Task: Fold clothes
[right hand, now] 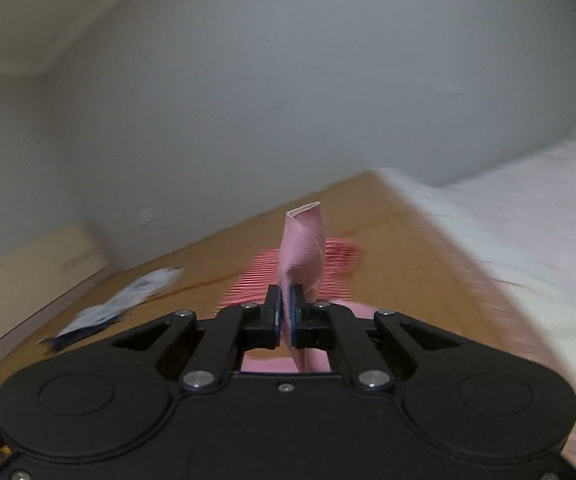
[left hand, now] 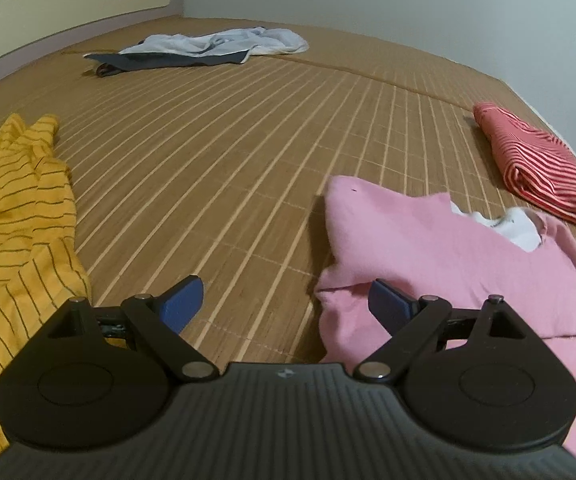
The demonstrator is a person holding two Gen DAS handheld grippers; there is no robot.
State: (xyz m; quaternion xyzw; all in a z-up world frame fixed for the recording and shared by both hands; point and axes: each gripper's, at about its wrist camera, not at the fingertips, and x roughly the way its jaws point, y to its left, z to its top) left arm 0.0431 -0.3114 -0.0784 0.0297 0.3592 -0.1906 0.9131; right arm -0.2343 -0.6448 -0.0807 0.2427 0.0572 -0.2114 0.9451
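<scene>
A pink garment (left hand: 440, 248) lies crumpled on the bamboo mat (left hand: 227, 152), with a white label showing at its neck. My left gripper (left hand: 285, 304) hovers open at the garment's left edge; its right blue pad (left hand: 388, 306) is over the pink cloth and nothing is between the pads. In the right wrist view my right gripper (right hand: 286, 312) is shut on an edge of the pink garment (right hand: 304, 248), which sticks up past the fingertips. That view is motion-blurred.
A yellow striped garment (left hand: 15, 232) lies at the left. A folded red striped garment (left hand: 536, 164) sits at the right near the wall. A light blue and dark blue pile (left hand: 207, 48) lies at the far side. White bedding (right hand: 528, 232) borders the mat.
</scene>
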